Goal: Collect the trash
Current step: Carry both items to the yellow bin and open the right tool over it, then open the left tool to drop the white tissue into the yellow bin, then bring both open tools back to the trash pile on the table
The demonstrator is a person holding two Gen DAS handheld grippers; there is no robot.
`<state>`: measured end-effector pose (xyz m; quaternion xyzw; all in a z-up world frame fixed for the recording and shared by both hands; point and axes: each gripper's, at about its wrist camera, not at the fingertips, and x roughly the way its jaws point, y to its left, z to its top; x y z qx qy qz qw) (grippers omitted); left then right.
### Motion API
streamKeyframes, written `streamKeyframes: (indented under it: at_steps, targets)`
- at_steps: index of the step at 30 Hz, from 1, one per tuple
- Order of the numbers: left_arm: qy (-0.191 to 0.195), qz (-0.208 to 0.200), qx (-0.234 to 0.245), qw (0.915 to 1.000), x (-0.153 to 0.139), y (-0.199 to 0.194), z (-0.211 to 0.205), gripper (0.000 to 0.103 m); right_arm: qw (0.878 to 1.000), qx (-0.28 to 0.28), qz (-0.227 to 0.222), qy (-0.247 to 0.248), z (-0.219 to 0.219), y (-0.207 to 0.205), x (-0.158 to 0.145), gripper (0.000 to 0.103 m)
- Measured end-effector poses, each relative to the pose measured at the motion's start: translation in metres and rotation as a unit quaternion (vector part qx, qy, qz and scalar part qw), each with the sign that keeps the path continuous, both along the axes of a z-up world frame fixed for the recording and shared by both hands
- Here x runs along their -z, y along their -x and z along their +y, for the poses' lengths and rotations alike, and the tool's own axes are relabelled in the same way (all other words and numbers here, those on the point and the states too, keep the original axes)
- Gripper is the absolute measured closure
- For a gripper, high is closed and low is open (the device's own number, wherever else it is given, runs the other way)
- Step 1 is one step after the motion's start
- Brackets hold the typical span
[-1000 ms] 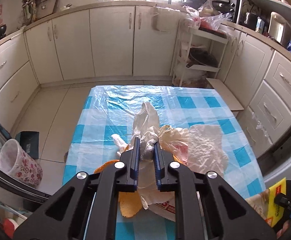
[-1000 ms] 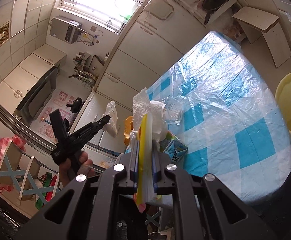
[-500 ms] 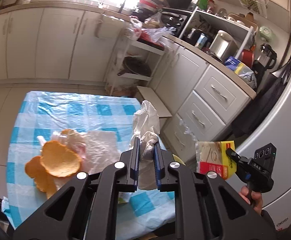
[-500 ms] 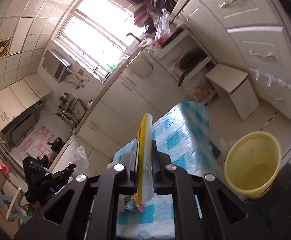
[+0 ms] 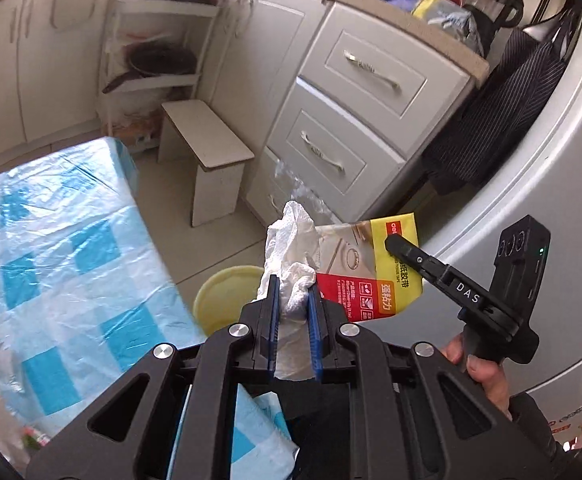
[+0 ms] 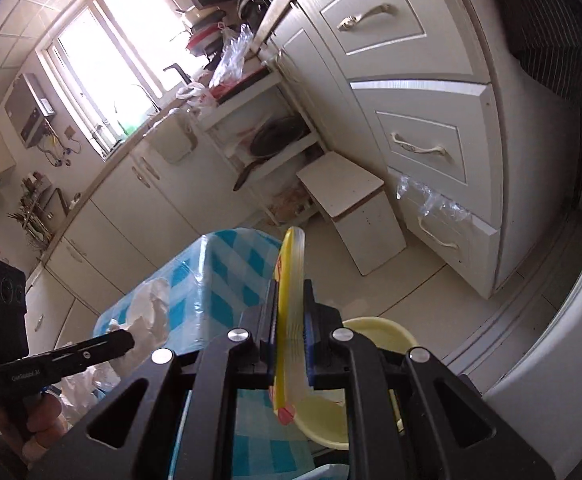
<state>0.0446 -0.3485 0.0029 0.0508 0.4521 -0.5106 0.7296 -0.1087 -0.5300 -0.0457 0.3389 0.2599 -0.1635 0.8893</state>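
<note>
The table, covered by a blue-checked plastic sheet, is taken as the landmark. Just off its near corner, on the floor, a yellow bin is seen, open at the top; in the right wrist view the same bin is found below and beyond the right gripper. A low stool is placed past the table's far corner, against the drawers.

2 pieces of trash are held off the table's edge, above or close beside the bin. A flat packet, yellow and red with a clear window, is clamped edge-on by the right gripper; its jaws are closed on it. A crumpled tissue is pinched between the closed jaws of the left gripper, most of it standing up past the fingertips.

The packet is judged light and fairly stiff, with a slick film surface, so a grip across its flat faces near the middle is thought best; an edge hold could let it slide or swing. The tissue is judged very light, soft and compressible; it can be taken anywhere on the bulk, but a loose fold may pull free, and it may cling to the pads when let go.

More white scraps are left on the table's near side.
</note>
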Motion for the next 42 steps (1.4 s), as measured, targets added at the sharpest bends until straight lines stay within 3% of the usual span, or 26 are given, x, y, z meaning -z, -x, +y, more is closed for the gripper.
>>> streamKeyframes:
  at_steps: [5, 7, 8, 11, 15, 19, 25, 30, 33, 37, 39, 42]
  targets:
    - [-0.069, 0.030, 0.018, 0.9970, 0.060, -0.013, -0.059, 0.091, 0.997, -0.044, 0.062, -0.021, -0.014, -0.035, 0.043, 0.089]
    - [-0.101, 0.036, 0.017, 0.9941, 0.083, -0.018, -0.078, 0.090, 0.993, -0.056, 0.099, -0.029, -0.017, -0.048, 0.063, 0.076]
    - [-0.121, 0.037, 0.015, 0.9919, 0.095, -0.021, -0.088, 0.089, 0.992, -0.053, 0.109, -0.029, -0.019, -0.051, 0.069, 0.065]
    - [-0.165, 0.045, 0.010, 0.9852, 0.123, -0.027, -0.109, 0.069, 0.991, -0.050, 0.117, -0.035, -0.020, -0.052, 0.076, 0.063]
    - [-0.164, 0.050, 0.000, 0.9851, 0.127, -0.030, -0.109, 0.054, 0.994, -0.029, 0.102, -0.032, -0.023, -0.041, 0.066, 0.057]
    - [-0.142, 0.045, -0.011, 0.9887, 0.110, -0.033, -0.090, 0.048, 0.996, -0.017, 0.081, -0.024, -0.021, -0.032, 0.040, 0.053]
    - [-0.088, 0.016, -0.063, 0.9940, 0.050, -0.036, -0.014, 0.036, 0.999, -0.025, 0.020, -0.020, 0.005, -0.020, -0.020, 0.047]
    - [-0.055, -0.049, -0.141, 0.9872, -0.002, -0.018, 0.090, 0.025, 0.997, -0.066, -0.041, -0.015, 0.074, -0.013, -0.061, 0.038]
    - [-0.049, -0.086, -0.197, 0.9754, -0.019, -0.006, 0.161, 0.021, 0.993, -0.097, -0.064, -0.014, 0.129, -0.014, -0.064, 0.037]
    - [-0.062, -0.107, -0.290, 0.9490, -0.027, -0.002, 0.260, 0.021, 0.986, -0.139, -0.090, 0.003, 0.196, -0.020, -0.056, 0.033]
    - [-0.066, -0.107, -0.331, 0.9351, -0.028, -0.001, 0.300, 0.021, 0.982, -0.175, -0.068, -0.004, 0.222, -0.032, -0.044, 0.033]
    - [-0.071, -0.110, -0.366, 0.9215, -0.025, -0.003, 0.336, 0.021, 0.976, -0.217, -0.037, 0.009, 0.250, -0.045, -0.035, 0.033]
